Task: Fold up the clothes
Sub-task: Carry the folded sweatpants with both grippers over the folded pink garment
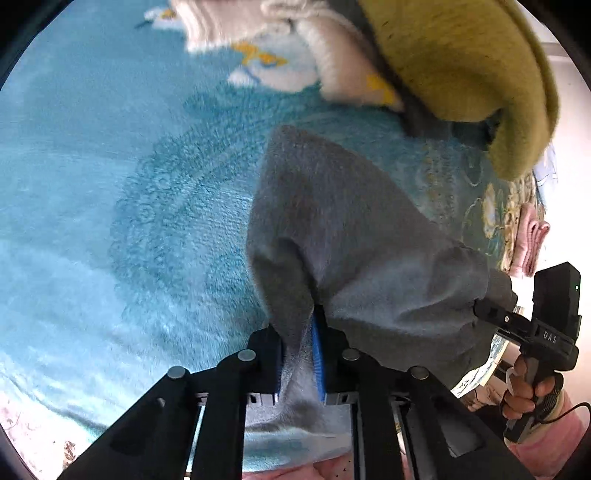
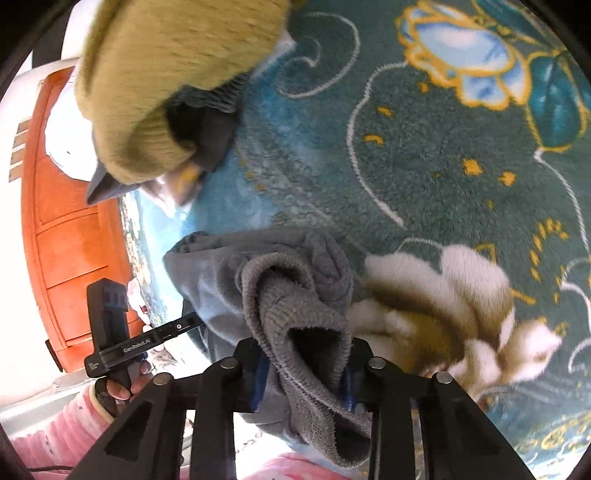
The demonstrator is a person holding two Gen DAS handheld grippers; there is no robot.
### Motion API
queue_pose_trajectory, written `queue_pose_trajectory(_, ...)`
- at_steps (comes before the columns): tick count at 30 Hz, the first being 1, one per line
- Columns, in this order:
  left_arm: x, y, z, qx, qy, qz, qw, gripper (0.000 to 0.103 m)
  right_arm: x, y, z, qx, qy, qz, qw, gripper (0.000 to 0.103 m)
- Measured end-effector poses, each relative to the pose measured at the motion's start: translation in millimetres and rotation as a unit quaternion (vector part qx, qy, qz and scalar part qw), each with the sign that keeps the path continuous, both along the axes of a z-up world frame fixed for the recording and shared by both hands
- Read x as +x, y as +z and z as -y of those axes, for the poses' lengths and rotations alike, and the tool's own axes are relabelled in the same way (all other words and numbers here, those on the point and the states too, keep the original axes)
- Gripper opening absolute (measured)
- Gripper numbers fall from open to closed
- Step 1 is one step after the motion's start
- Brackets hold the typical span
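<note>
A grey knit garment [image 1: 351,236] hangs stretched between both grippers above a teal blanket [image 1: 110,184]. My left gripper [image 1: 300,354] is shut on one edge of it, the cloth pinched between the blue pads. My right gripper [image 2: 303,373] is shut on its ribbed grey hem [image 2: 295,314]. The right gripper also shows in the left wrist view [image 1: 491,314] at the garment's far end, and the left gripper shows in the right wrist view [image 2: 184,325]. An olive-yellow garment [image 1: 461,62] lies in a heap over dark cloth at the back.
A white fluffy garment [image 2: 443,306] lies on the flowered teal blanket [image 2: 443,166] to the right. Pale folded cloth [image 1: 251,26] lies at the far edge. An orange wooden cabinet [image 2: 66,240] stands beside the bed. Pink cloth [image 1: 532,236] lies at the blanket's right edge.
</note>
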State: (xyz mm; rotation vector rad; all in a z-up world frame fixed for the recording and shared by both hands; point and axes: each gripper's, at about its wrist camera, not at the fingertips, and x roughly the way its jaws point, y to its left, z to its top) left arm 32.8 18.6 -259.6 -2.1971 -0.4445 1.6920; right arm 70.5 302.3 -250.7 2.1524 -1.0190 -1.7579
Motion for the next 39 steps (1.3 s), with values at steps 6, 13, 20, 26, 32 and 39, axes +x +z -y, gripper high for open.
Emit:
queue_pose_trajectory(6,17,52,-2,0.012,0.03,-0.049,0.9983,0.012,11,44,6,-0.001,0.005,-0.037,0.999,0.031)
queue_pose_trajectory(13,47,116,4,0.027,0.059,-0.107,0.9922,0.012,26,101,-9,0.002,-0.002,-0.088,0.996,0.031)
queue_pose_trajectory(20,69,168,7,0.053,0.033,-0.164,0.9844,0.012,52,162,-21,0.024,-0.013,-0.136,0.99,0.031)
queue_pose_trajectory(26,78,213,6,0.087,0.001,-0.22,0.9715,0.012,84,209,-21,0.051,-0.066,-0.179,0.98,0.031)
queue_pose_trajectory(32,89,244,-17,0.133,-0.039,-0.255,0.9571,0.012,130,256,-33,0.079,-0.126,-0.217,0.965,0.031)
queue_pose_trajectory(39,104,260,-74,0.171,-0.103,-0.255,0.9461,0.012,185,288,-72,0.119,-0.196,-0.228,0.946,0.031)
